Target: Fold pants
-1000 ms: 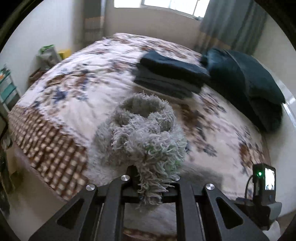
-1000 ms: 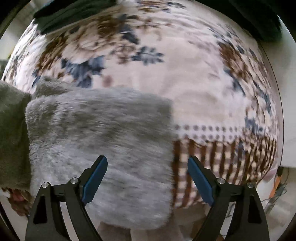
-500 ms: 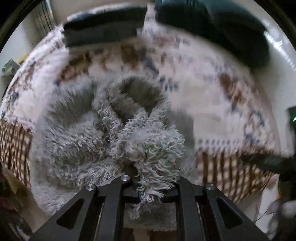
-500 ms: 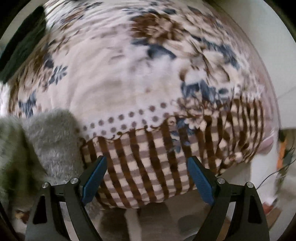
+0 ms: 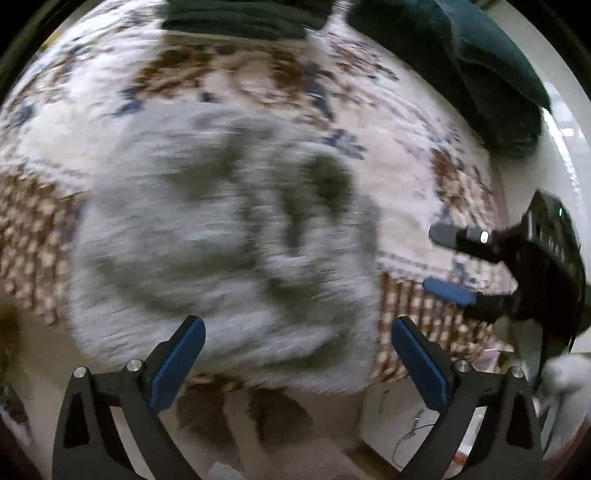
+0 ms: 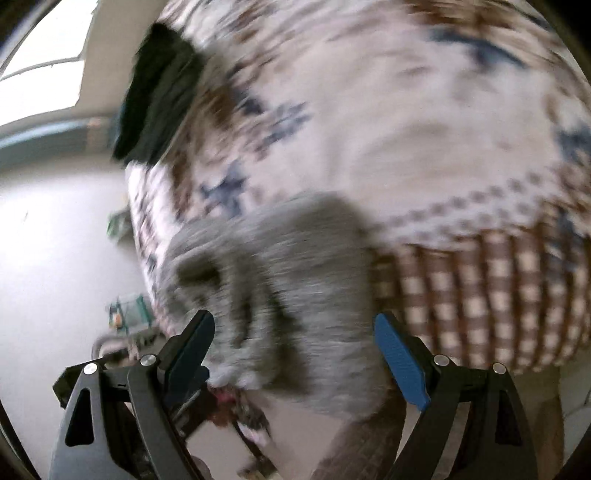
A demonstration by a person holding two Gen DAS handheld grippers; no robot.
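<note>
The fuzzy grey pants point(image 5: 229, 236) lie folded in a bundle on the floral bedspread point(image 5: 406, 122) near the bed's front edge, blurred by motion. My left gripper point(image 5: 297, 354) is open and empty just in front of the bundle's near edge. My right gripper point(image 6: 293, 350) is open and empty, over the near end of the grey pants point(image 6: 280, 273). The right gripper also shows in the left wrist view point(image 5: 450, 262), to the right of the pants above the checked border.
Dark folded clothes point(image 5: 236, 18) are stacked at the far side of the bed, also in the right wrist view point(image 6: 155, 96). A dark green pillow point(image 5: 480, 70) lies at the far right. The bed's checked border point(image 6: 498, 295) hangs over the front edge; floor lies below.
My left gripper has opened and let go of the grey pants, which now lie flat on the bed. My right gripper has swung left, back over the pants.
</note>
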